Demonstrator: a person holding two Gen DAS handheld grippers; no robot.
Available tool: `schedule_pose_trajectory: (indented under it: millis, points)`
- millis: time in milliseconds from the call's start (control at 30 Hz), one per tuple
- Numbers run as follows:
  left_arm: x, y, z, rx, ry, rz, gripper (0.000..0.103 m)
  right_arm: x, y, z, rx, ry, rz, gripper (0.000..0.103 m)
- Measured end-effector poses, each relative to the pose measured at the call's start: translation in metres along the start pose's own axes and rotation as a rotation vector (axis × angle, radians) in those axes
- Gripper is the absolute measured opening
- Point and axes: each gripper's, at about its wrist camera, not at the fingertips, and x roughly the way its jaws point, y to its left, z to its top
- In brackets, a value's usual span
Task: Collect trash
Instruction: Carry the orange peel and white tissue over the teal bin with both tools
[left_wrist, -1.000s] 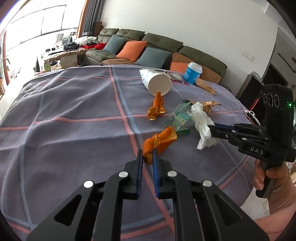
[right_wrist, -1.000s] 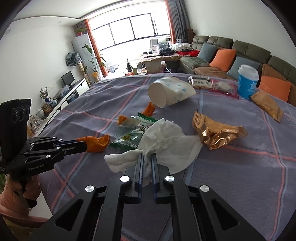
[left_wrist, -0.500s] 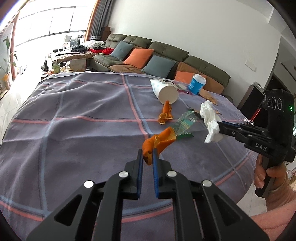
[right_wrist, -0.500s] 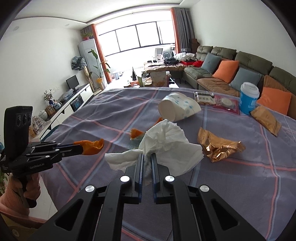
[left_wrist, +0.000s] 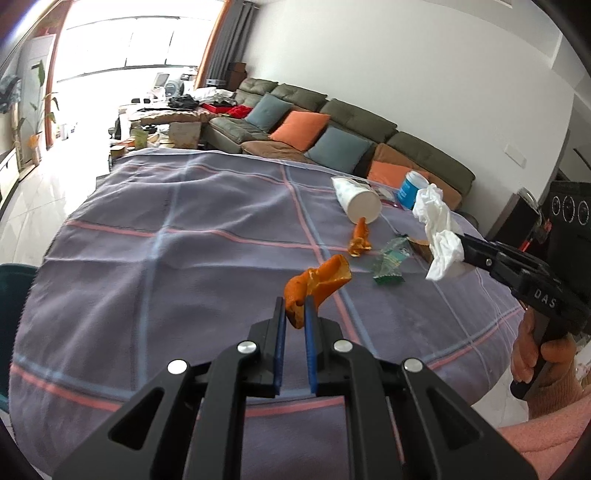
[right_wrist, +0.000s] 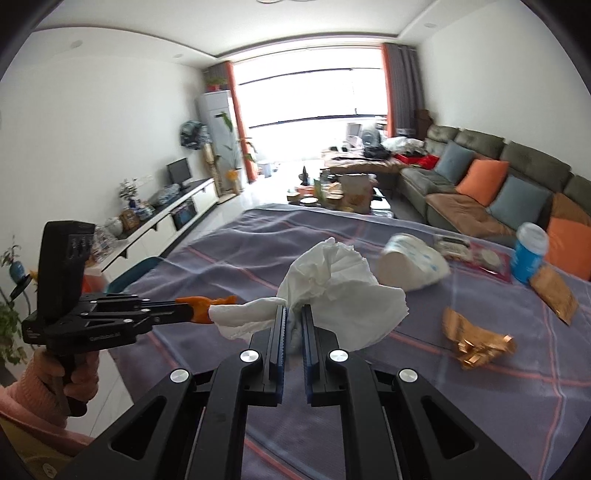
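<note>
The left wrist view alone shows the second orange peel (left_wrist: 360, 238) and the green clear wrapper (left_wrist: 389, 260) lying on the table (left_wrist: 166, 258) right of centre; in the right wrist view the raised tissue covers that ground. There, at the left edge, the left gripper (right_wrist: 201, 309) reaches in from a hand (right_wrist: 79, 373) in a pink sleeve, its fingers closed on an orange peel (right_wrist: 205, 305) of which only a sliver shows beside the tissue. Low in the centre the right gripper (right_wrist: 293, 325) has its fingers nearly together, clamping a crumpled white tissue (right_wrist: 332, 291) held clear above the plaid cloth. Further right lie the tipped paper cup (right_wrist: 412, 267), blurred, a gold foil wrapper (right_wrist: 476, 343), a brown packet (right_wrist: 554, 293) and an upright blue cup (right_wrist: 528, 254), the last two near the table's far right edge. In the left wrist view the left gripper (left_wrist: 295, 317), low in the centre, pinches the orange peel (left_wrist: 317, 282) in the air with its fingers almost shut, and the right gripper (left_wrist: 463, 249) enters from the right with the tissue (left_wrist: 437, 232), which hides part of the blue cup (left_wrist: 412, 190). The gold wrapper is mostly concealed behind the tissue. The left half of the table is bare cloth, its rounded near edge falling away to pale floor at lower left; a sofa (left_wrist: 332, 122) runs along the wall beyond.
</note>
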Motion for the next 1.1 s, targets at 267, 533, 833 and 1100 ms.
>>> schedule_pose_trajectory:
  millis: [267, 533, 833, 1100]
  points:
    - [-0.019, 0.020, -0.002, -0.040, -0.031, 0.056, 0.011, 0.027, 0.024, 0.004, -0.043, 0.033, 0.089, 0.008]
    - [-0.038, 0.041, -0.005, -0.090, -0.058, 0.112, 0.011, 0.050, 0.050, 0.007, -0.080, 0.056, 0.171, 0.008]
    - [-0.064, 0.062, -0.010, -0.138, -0.098, 0.176, 0.011, 0.071, 0.080, 0.015, -0.119, 0.083, 0.260, 0.008]
    - [-0.087, 0.086, -0.014, -0.182, -0.126, 0.245, 0.011, 0.087, 0.105, 0.024, -0.157, 0.103, 0.324, 0.008]
